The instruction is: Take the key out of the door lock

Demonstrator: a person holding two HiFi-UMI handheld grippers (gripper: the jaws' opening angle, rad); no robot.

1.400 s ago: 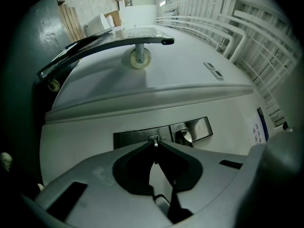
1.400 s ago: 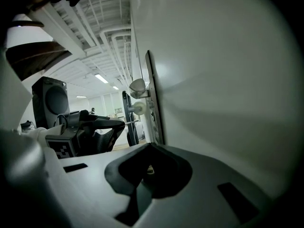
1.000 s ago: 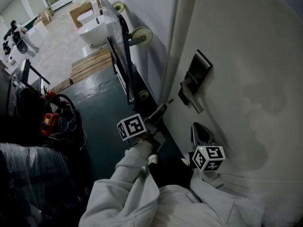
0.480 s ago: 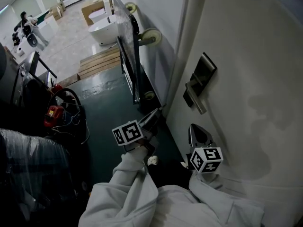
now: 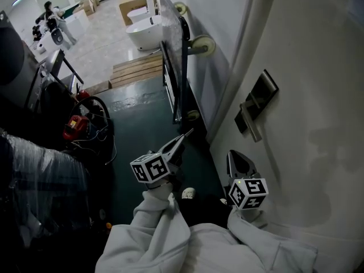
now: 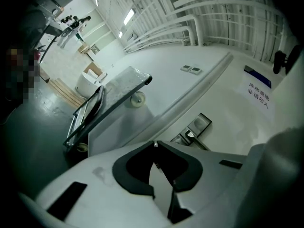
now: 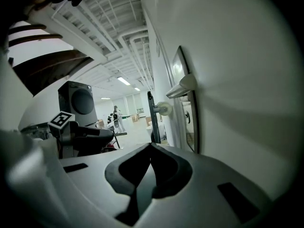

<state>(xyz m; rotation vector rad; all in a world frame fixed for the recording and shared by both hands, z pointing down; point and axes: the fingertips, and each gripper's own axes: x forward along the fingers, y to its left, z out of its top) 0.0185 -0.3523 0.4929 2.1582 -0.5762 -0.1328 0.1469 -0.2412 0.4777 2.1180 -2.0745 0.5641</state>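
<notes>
The white door (image 5: 318, 67) fills the right side of the head view. Its dark lock plate and lever handle (image 5: 257, 104) show again in the left gripper view (image 6: 197, 127) and the right gripper view (image 7: 184, 87). My left gripper (image 5: 183, 137) hangs left of the door and below the lock, well apart from it. It is shut on a small metal key (image 6: 155, 144), of which only a sliver shows at the tips (image 5: 190, 132). My right gripper (image 5: 236, 156) is shut and empty, close to the door face beneath the handle.
A wheeled cart with an upright glass panel (image 5: 173, 67) stands along the wall beyond the door. Behind it are a white tub (image 5: 145, 30) and a wooden pallet (image 5: 136, 70). A red tool and cables (image 5: 77, 127) lie at the left. A person (image 5: 52, 15) stands far off.
My left gripper has drawn back from the lock, down and to the left, with the key at its tips. The right gripper has stayed put.
</notes>
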